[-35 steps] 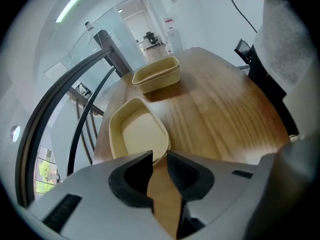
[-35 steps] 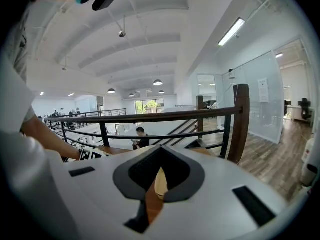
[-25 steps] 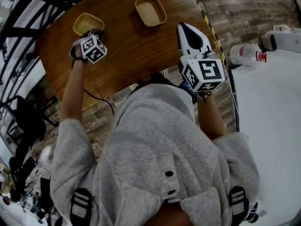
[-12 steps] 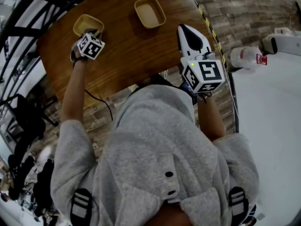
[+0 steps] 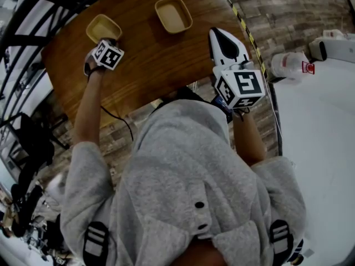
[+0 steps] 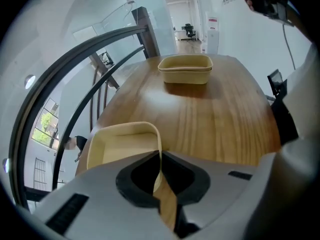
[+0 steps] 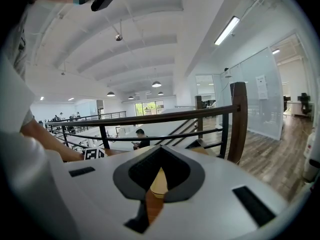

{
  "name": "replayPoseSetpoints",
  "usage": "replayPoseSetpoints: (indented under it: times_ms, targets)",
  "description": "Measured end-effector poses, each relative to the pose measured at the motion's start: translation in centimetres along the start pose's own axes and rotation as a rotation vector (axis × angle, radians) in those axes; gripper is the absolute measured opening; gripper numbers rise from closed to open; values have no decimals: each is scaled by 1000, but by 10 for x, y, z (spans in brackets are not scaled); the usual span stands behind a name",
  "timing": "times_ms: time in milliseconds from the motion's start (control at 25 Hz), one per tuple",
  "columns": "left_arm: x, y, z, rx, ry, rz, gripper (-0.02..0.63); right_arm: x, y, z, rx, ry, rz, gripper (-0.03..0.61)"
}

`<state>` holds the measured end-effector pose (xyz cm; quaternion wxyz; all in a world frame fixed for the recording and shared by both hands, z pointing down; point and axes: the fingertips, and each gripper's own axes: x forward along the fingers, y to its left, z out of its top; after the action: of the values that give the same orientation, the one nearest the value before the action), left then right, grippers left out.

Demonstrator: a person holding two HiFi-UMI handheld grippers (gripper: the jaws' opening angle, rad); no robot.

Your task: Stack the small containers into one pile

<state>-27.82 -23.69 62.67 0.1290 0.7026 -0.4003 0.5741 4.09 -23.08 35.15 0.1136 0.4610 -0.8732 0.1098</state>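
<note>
Two small tan containers sit on the wooden table (image 5: 144, 65). The near one (image 5: 103, 27) (image 6: 125, 144) lies at the table's left. My left gripper (image 5: 105, 40) (image 6: 161, 159) points steeply down at it. Its jaws have just been closing, and the container's right wall is pinched between them. The other container (image 5: 173, 14) (image 6: 185, 69) stands apart, farther along the table. My right gripper (image 5: 218, 32) (image 7: 159, 171) hovers over the table's right edge, shut and holding nothing. A bit of tan shows through the gap behind its tips.
A black curved railing (image 6: 75, 84) runs past the table's far side. Yellow-black tape (image 5: 249, 35) marks the floor beside the table's right edge. A white surface (image 5: 316, 148) with a plastic bottle (image 5: 288, 64) stands to the right.
The left gripper has rolled at the near container's edge, its marker cube turning and shifting slightly. The right gripper has stayed put.
</note>
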Motion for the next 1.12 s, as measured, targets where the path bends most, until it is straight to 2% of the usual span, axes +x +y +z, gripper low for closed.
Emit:
replayPoseSetpoints:
  times_ms: [600,1120]
  targets:
    - [-13,2,21,25,-30,47,21,-7,-12,3,7,-15,-9,11]
    - [-32,-22,72,102,-108,21,21,-22,-25,8,12,-41,-12,11]
